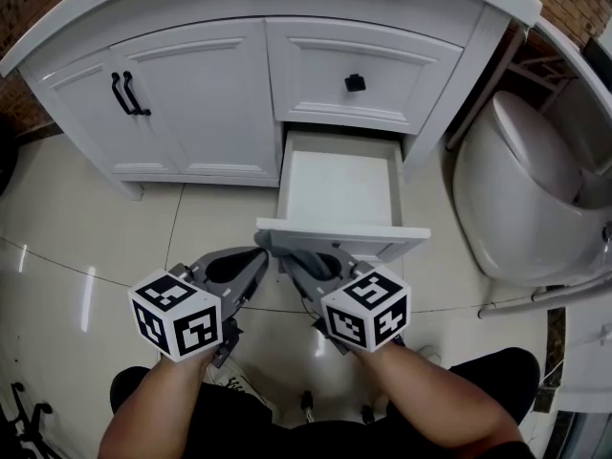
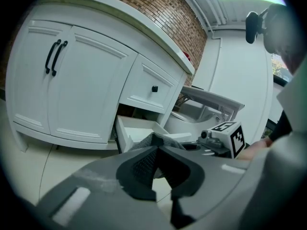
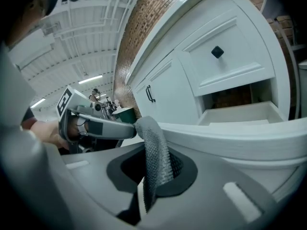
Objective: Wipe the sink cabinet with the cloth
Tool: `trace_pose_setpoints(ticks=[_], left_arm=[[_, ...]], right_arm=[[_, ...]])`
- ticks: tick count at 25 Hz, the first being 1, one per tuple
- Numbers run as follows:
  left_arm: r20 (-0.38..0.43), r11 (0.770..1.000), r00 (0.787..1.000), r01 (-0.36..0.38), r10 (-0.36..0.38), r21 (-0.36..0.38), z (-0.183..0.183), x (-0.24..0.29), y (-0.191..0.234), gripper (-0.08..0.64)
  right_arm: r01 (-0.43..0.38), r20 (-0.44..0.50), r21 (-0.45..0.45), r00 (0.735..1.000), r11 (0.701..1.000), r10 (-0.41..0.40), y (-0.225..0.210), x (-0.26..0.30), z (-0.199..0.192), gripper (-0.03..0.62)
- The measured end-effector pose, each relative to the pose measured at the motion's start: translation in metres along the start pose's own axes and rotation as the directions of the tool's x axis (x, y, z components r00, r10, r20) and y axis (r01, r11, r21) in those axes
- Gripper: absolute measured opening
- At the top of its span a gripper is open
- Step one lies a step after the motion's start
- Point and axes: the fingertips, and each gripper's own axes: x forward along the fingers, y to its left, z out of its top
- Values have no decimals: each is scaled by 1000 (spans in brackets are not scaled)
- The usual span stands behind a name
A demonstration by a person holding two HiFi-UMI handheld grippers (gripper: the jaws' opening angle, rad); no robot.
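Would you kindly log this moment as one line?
left gripper: shut on cloth | right gripper: same cloth | cloth: at open drawer front
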Motion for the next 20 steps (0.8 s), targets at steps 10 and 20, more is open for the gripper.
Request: trace_pose_setpoints(ticks=[10,20], left_arm=[[-45,995,995,91,-88,50,-6,32,-32,2],[-89,990,989,122,-116,71,-14,47,-49,2]], right_arm=[[123,1,30,992,992,-123,-45,-41,-7,25],[203,12,46,979,978,-204,-69,-79,-11,25]])
